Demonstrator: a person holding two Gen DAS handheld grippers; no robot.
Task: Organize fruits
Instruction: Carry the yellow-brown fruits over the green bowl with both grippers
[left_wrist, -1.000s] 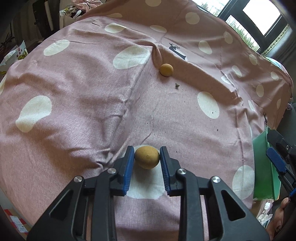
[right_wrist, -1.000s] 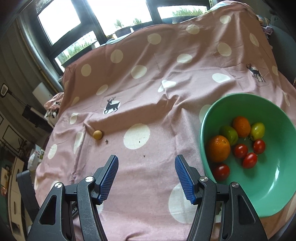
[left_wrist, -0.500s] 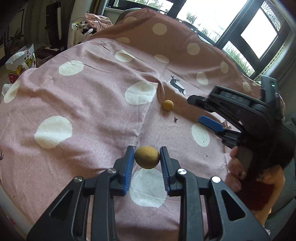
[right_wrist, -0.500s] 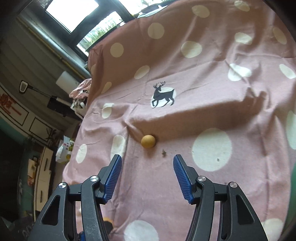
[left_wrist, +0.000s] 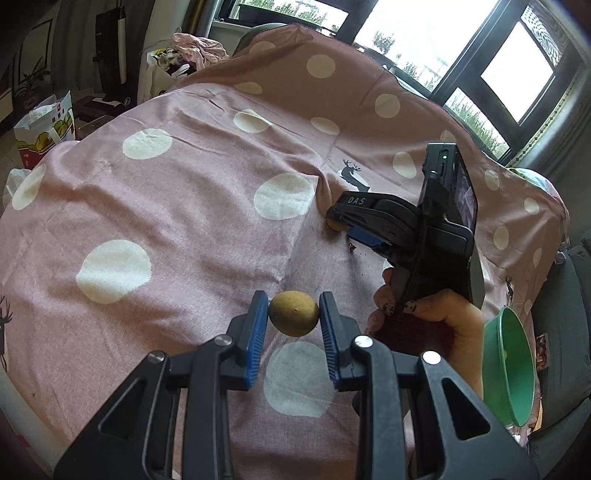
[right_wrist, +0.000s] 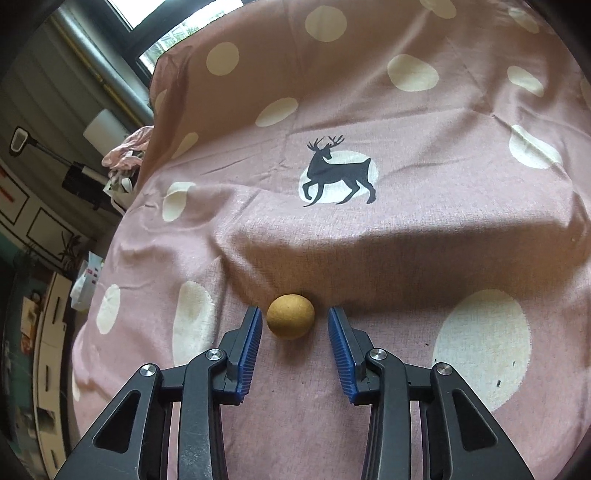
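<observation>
My left gripper (left_wrist: 293, 314) is shut on a small tan-brown oval fruit (left_wrist: 293, 313), held above the pink spotted cloth (left_wrist: 184, 206). A second round tan fruit (right_wrist: 290, 316) lies on the cloth in a fold's shadow. My right gripper (right_wrist: 294, 325) straddles it, jaws closing; small gaps show between the blue pads (right_wrist: 251, 347) and the fruit. In the left wrist view the right gripper (left_wrist: 345, 227) and a person's hand (left_wrist: 432, 317) reach over that fruit (left_wrist: 335, 226), mostly hiding it. The green bowl (left_wrist: 508, 365) shows edge-on at the right.
The cloth has white dots and a black deer print (right_wrist: 334, 171). Small dark crumbs (left_wrist: 351, 247) lie near the second fruit. Bags (left_wrist: 44, 125), clothing and furniture stand past the table's far left edge; windows (left_wrist: 517, 70) are behind.
The right gripper swung away from the bowl, came down over the second fruit and narrowed its jaws around it. The left gripper rose a little with its fruit, then held still.
</observation>
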